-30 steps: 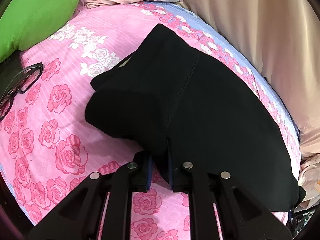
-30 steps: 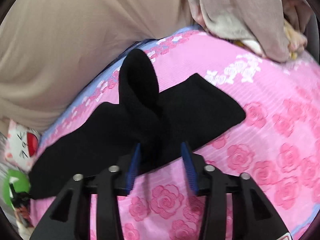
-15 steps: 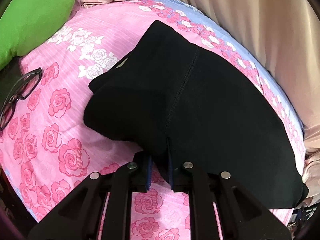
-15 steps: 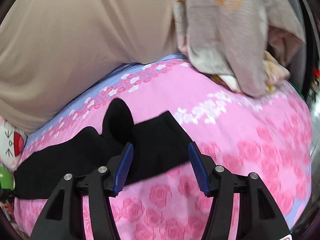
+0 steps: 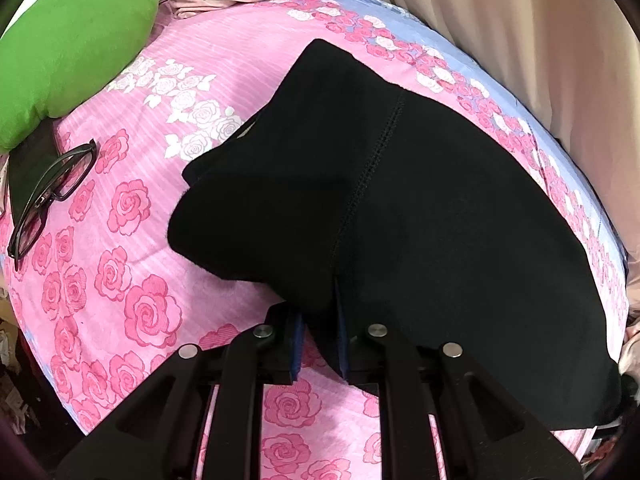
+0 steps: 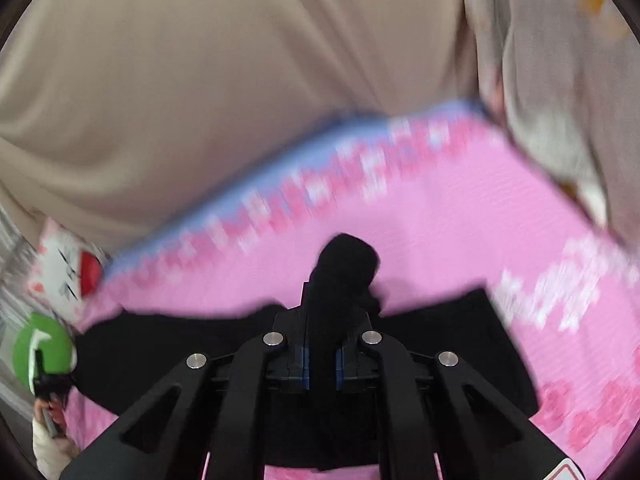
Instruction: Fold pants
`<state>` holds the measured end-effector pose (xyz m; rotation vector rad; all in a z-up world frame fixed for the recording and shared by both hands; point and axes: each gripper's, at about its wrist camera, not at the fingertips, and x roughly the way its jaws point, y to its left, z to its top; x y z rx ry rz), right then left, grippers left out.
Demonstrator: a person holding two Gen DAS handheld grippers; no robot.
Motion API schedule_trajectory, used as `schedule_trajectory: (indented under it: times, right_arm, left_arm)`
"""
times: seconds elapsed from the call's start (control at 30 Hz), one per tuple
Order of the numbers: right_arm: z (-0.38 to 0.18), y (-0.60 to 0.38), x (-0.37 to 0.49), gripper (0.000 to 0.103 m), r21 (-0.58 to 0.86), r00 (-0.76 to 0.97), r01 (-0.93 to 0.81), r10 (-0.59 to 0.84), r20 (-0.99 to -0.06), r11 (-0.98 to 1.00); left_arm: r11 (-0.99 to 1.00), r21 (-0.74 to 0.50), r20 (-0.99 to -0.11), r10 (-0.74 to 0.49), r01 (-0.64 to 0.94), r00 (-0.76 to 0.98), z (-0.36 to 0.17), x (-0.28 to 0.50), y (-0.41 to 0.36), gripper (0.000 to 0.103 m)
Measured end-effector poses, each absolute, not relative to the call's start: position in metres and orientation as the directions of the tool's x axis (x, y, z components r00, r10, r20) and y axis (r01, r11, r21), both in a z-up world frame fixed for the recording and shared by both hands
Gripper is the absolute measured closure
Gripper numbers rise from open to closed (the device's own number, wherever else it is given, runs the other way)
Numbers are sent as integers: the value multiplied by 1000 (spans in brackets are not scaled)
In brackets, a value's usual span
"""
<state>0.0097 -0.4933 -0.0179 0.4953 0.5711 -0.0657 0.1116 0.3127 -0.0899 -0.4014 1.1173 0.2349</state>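
While lying doubled lengthwise on the rose sheet (image 5: pixel 132 216), black pants (image 5: pixel 420 216) being clamped by left gripper (image 5: pixel 318 344) and right gripper (image 6: pixel 322 354), right jaws just closing on a raised bunch; crosswise fold remaining. Showing only from the left: glasses (image 5: pixel 52 196).

The pants (image 5: pixel 420 220) are matt black cloth, soft and slightly fuzzy at the edges, with a raised stitched seam; the bed sheet (image 5: pixel 132 272) is thin printed cloth with a fine ribbed weave; the green cushion (image 5: pixel 68 40) looks plush; the glasses (image 5: pixel 48 196) have glossy black plastic frames; the left tool (image 5: pixel 318 340) is matt black plastic with shiny metal rivets and blue ridged pads; the curtain (image 6: pixel 240 72) is smooth beige cloth.
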Motion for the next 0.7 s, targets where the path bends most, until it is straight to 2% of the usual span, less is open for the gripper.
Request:
schedule_trajectory:
  times: [0.03,0.07,0.13,0.17,0.23,0.27,0.33,0.43,0.5,0.57,0.6,0.63,0.67,0.7]
  right_arm:
    - [-6,-503,-8,96,442,876,203,39,-480,874]
    - [-5,-512,-18,96,446,883,232,6,-470,865]
    - [-34,-535,-24,96,373,805,366,-89,-587,853]
    - [-66,-548,-22,96,373,737,418,-69,-672,828]
    - [-105,-555,-25,96,398,678,451,-17,-734,799]
    - [-110,-552,-30,96,407,693,436,-11,-720,803]
    - [-108,-550,-35,87,400,691,444,-22,-722,801]
    - [-110,-550,-39,83,411,688,440,-5,-726,798]
    - [-109,-557,-43,65,458,703,425,33,-710,781]
    - [-106,-563,-39,57,480,717,411,50,-695,775]
    - [-104,-563,-36,58,471,718,405,46,-694,784]
    - [-103,-562,-28,65,449,713,398,38,-700,800]
    - [-103,-561,-21,94,427,702,394,34,-711,814]
    - [-101,-559,-11,95,404,686,389,32,-727,828]
  left_arm:
    - [906,-192,-906,-15,-378,423,-90,111,313,89]
    - [908,-186,-906,-11,-376,423,-90,112,312,89]
    - [911,-176,-906,-1,-373,424,-91,112,310,89]
    - [912,-171,-905,4,-372,425,-91,112,310,89]
    - [915,-157,-906,17,-373,423,-91,115,307,89]
    - [916,-151,-907,23,-373,422,-91,115,306,88]
    - [919,-134,-910,34,-372,413,-91,117,305,88]
    - [920,-130,-911,36,-371,410,-92,120,306,88]
    - [917,-138,-910,31,-373,413,-93,120,308,88]
    - [917,-138,-909,33,-374,415,-93,119,308,88]
    - [918,-132,-909,38,-374,415,-93,120,307,88]
    - [920,-126,-909,44,-372,415,-93,119,307,88]
    - [920,-122,-909,47,-372,414,-92,117,307,88]
    - [920,-120,-909,49,-373,413,-92,117,307,88]
